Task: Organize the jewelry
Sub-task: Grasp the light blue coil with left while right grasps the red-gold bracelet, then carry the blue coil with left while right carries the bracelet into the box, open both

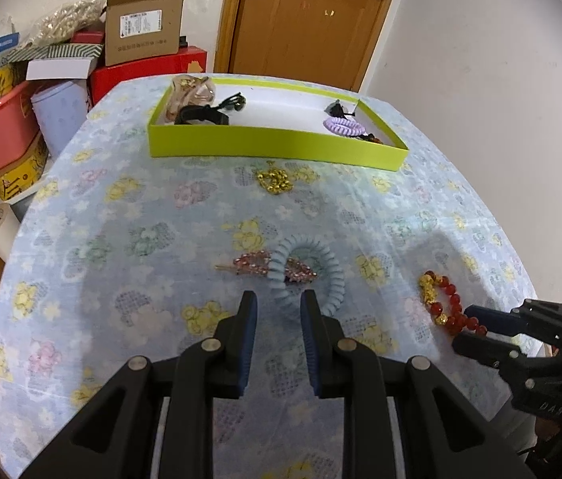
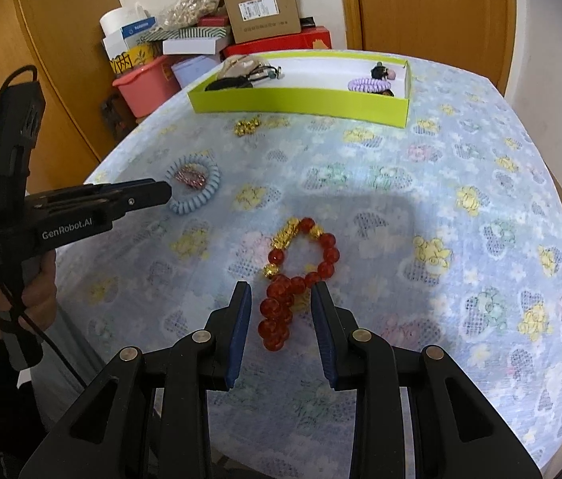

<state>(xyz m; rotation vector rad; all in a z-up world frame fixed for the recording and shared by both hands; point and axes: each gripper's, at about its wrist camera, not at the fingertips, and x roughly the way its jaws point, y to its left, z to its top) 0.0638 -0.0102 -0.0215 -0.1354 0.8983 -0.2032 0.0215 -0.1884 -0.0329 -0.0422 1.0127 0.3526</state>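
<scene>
The red bead bracelet (image 2: 300, 275) lay twisted on the tabletop (image 2: 460, 239), its glossy round beads doubled into a loop at the far end and a bunched tail at the near end, with a few gold-coloured charms strung among them. The right tool (image 2: 281, 291) stood over that near tail with its jaws apart, one blue pad on either side of the beads and neither pressing on them; it gripped nothing, and seemed placed so that a close would catch the thick bunched part, not a single strand.

To the left, a pale blue spiral hair tie (image 1: 308, 271) rested across a pink jewelled clip (image 1: 269, 265), so the two overlapped. The left tool (image 1: 279, 299) pointed at the near edge of the coil, its jaws likewise parted and empty, probably lined up to take the springy coil first because it lay on top.

Further off, a small heap of gold beads (image 1: 275, 181) sat just before the green tray (image 1: 281, 145). The tray already held a purple spiral tie (image 1: 342, 125) at its right end and dark pieces at its left, apparently the sorting place. Boxes and tubs crowded the corner beyond the tabletop.
</scene>
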